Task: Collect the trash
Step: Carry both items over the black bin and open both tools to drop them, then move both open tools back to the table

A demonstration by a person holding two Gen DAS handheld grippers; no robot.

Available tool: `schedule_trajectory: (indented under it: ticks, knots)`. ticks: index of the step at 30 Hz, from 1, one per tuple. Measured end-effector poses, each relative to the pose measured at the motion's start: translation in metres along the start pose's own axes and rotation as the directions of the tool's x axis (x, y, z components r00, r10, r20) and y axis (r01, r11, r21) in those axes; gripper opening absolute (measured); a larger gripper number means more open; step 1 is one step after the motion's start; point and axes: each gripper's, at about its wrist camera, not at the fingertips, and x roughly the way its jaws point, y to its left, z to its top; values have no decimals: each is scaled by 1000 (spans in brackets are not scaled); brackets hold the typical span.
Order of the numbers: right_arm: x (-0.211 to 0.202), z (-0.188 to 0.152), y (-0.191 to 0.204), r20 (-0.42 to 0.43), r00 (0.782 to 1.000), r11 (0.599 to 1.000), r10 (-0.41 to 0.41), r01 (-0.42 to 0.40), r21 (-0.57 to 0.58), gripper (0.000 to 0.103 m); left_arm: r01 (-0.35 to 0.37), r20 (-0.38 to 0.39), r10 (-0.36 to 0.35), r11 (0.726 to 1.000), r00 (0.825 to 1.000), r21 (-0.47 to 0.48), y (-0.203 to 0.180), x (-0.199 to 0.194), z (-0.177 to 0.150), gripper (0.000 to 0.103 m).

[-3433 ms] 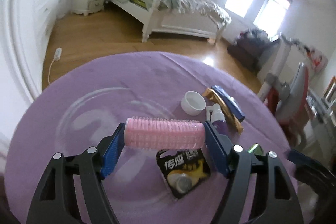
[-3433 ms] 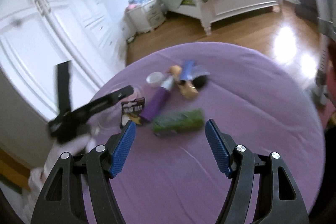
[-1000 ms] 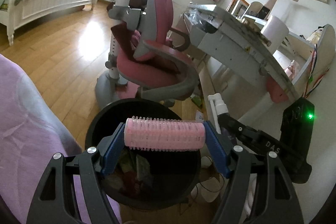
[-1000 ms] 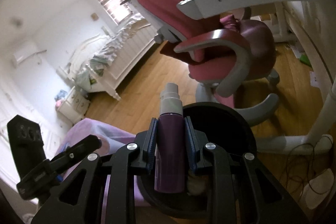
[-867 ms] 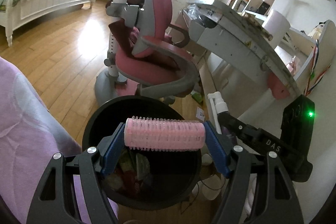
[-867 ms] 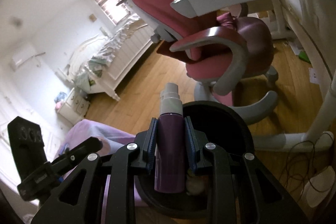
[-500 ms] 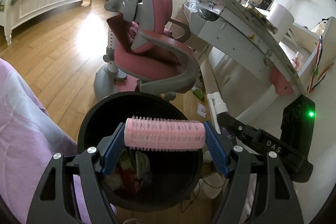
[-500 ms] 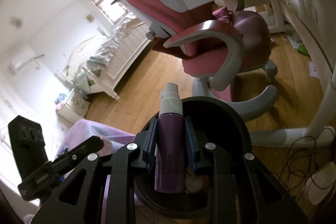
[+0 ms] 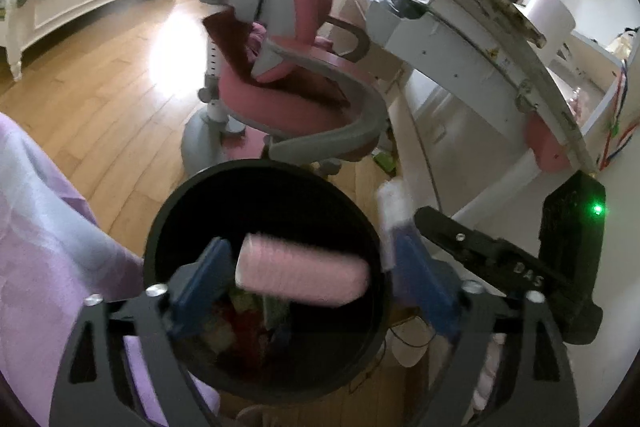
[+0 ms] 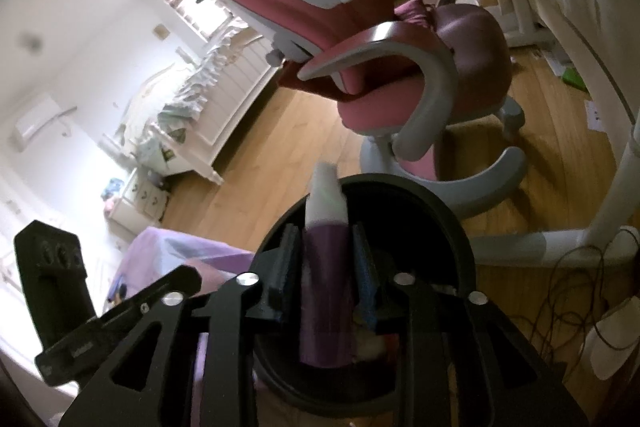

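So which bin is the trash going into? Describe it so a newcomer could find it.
Start at the pink and grey desk chair on the wooden floor. Just in front of its base, beside the purple-covered table, stands the trash bin, directly below both grippers. It is the only round, black, open-topped container, with colourful scraps already inside.
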Motion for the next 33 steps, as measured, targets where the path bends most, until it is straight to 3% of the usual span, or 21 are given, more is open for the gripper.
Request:
schedule_trajectory:
  ticks: [1, 3, 10, 15, 18, 20, 22, 24, 26, 28, 33]
  knots:
    - [-1, 0, 1, 4, 1000, 1000, -8, 8, -3, 54, 2, 5, -2, 1000, 1000, -2, 0, -2, 0, 90]
    - [-2, -1, 5, 8, 1000, 1000, -12, 12, -10, 60, 3, 9, -3, 1000, 1000, -6, 0, -7, -1, 91]
    - [4, -6, 30, -18, 1000, 998, -7, 6, -58, 60, -3, 84, 8, 998, 996, -56, 21, -49, -8, 92]
    - [15, -15, 60, -55, 998, 993, 6, -12, -115, 60, -55, 157, 74, 991, 985, -122, 57, -97, -19, 92]
    - [24, -23, 86, -84, 996, 987, 22, -35, -159, 60, -111, 200, 146, 978, 969, -177, 85, -131, -28, 92]
    - [31, -31, 106, -111, 993, 980, 39, -60, -191, 60, -168, 224, 216, 962, 950, -215, 105, -157, -36, 92]
    - [38, -40, 130, -137, 989, 970, 56, -86, -229, 70, -237, 240, 298, 938, 924, -254, 128, -186, -47, 93]
    - [43, -49, 150, -158, 985, 958, 73, -113, -265, 72, -306, 245, 376, 910, 894, -280, 147, -209, -58, 93]
    - [49, -61, 174, -193, 977, 942, 94, -150, -301, 73, -400, 243, 483, 859, 841, -320, 175, -240, -74, 98]
    - [54, -72, 198, -221, 969, 926, 111, -182, -332, 77, -466, 223, 557, 811, 800, -353, 199, -262, -86, 98]
    - [69, -104, 267, -317, 934, 862, 164, -292, -414, 78, -614, 83, 685, 694, 724, -376, 253, -291, -111, 98]
